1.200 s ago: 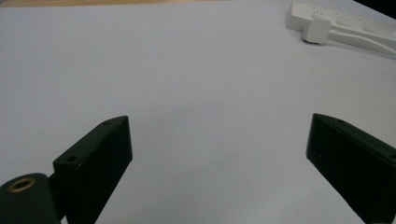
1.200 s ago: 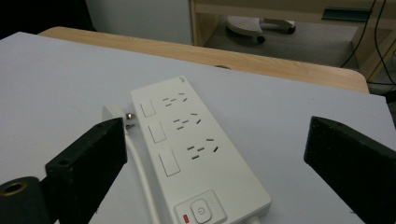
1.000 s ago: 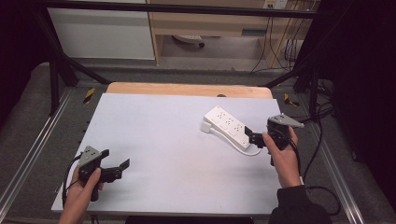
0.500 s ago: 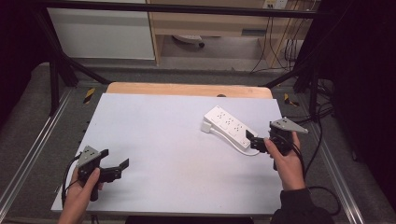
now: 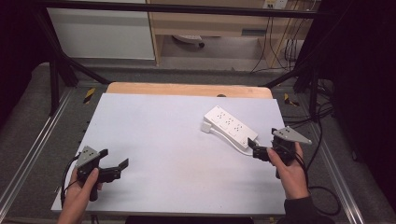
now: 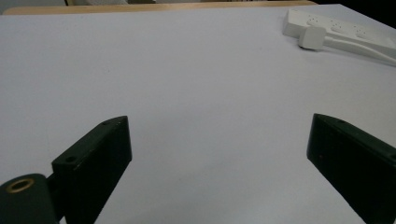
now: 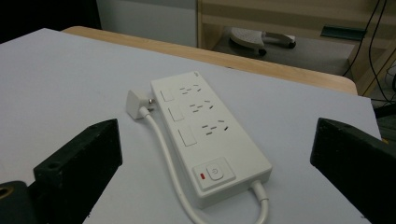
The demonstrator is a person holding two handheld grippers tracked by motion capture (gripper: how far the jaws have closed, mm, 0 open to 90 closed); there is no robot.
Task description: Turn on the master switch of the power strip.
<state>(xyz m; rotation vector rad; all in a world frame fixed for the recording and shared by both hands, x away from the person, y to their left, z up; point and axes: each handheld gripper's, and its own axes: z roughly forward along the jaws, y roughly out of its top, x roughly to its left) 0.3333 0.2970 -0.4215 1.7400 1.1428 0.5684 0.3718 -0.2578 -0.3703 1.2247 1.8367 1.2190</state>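
A white power strip [image 5: 229, 126] lies at an angle on the right half of the pale table top [image 5: 163, 135]. Its cord loops along its side and ends in a white plug [image 5: 206, 126] resting by its far end. My right gripper [image 5: 254, 149] is open just short of the strip's near switch end, not touching it. From the right gripper view, the strip [image 7: 205, 130], its plug [image 7: 135, 103] and cord [image 7: 168, 163] lie between and beyond the wide jaws [image 7: 218, 125]. My left gripper [image 5: 113, 158] is open and empty at the near left; in its own view the gripper [image 6: 219, 121] faces the strip [image 6: 345, 32] far off.
A wooden strip [image 5: 187, 88] runs along the table's far edge. Metal rails [image 5: 28, 158] flank both sides, and cables [image 5: 322, 140] hang off the right. A shelf unit [image 7: 299, 28] stands behind the table.
My right gripper has drawn back a little toward the near edge, away from the strip. The left gripper and the strip have stayed put.
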